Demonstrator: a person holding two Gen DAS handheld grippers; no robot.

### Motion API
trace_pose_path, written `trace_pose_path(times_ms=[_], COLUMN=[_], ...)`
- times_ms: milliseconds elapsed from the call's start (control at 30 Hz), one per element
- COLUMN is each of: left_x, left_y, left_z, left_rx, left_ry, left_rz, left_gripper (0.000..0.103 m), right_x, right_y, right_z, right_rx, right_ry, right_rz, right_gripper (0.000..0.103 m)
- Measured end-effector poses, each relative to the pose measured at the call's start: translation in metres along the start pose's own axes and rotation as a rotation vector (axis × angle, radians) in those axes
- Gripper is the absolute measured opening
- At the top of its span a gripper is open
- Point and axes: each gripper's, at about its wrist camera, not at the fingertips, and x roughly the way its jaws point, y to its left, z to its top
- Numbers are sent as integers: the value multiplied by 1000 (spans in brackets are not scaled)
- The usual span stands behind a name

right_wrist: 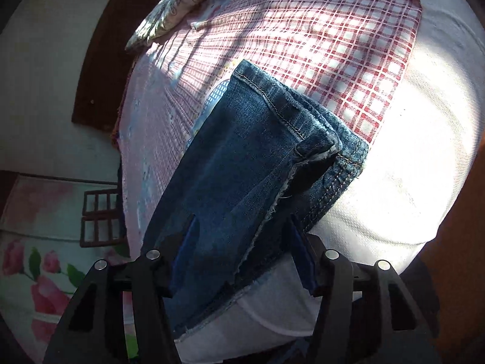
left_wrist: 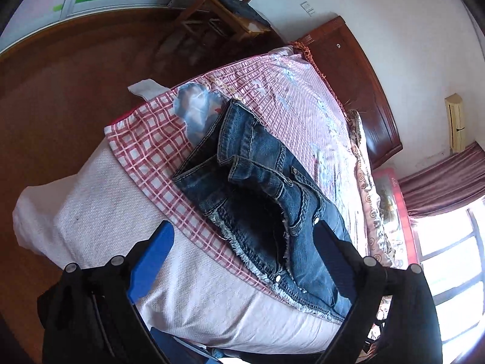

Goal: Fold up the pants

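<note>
Dark blue jeans [left_wrist: 263,182] lie folded in a bundle on the bed, waistband and frayed hems showing. My left gripper [left_wrist: 242,242] is open just above the near end of the jeans, its blue fingers [left_wrist: 151,261] wide apart; the right one lies over the denim. In the right wrist view the jeans [right_wrist: 242,163] fill the middle. My right gripper [right_wrist: 242,230] is open, its fingers straddling the near frayed edge of the folded jeans, with denim lying between and over them.
The bed has a red-and-white checked sheet [left_wrist: 151,142] over a white textured cover [left_wrist: 100,209]. A patterned pillow [right_wrist: 178,3] lies by the dark wooden headboard [left_wrist: 360,72]. A wooden chair [left_wrist: 224,9] stands on the brown floor beyond the bed.
</note>
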Motion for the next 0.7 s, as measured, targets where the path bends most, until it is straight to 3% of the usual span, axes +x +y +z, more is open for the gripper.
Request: trace_pose_path(times_ms=[67,100,267,500,600,633,667,700], left_x=[4,6,18,59,76,74,67,58], left_y=[-3,-4,-4,-22,-31,-37,-43,-51], left_z=[4,5,17,30,34,37,42,47], left_rx=[-20,-36,-178,-178,-136,-111,-79,-42], left_ry=[9,7,-11,7,0,-28,-69,-106], left_rz=[-28,-48,-190,-177,-116,-109,-146,-184], left_gripper=[93,93,93,91,69,51,23,17], right_x=[6,8,17,19,20,21,21,21], right_y=[1,1,-1,-13,-12,-13,-13,-14], right_z=[-1,-2,-3,1,2,2,3,3], right_rx=[-15,-24,-46,-8,-28,-33,-36,-42], right_ry=[6,12,47,42,36,38,40,42], right_rz=[-10,-25,-61,-23,-37,-38,-39,-40], right_gripper=[28,25,24,24,12,9,8,8])
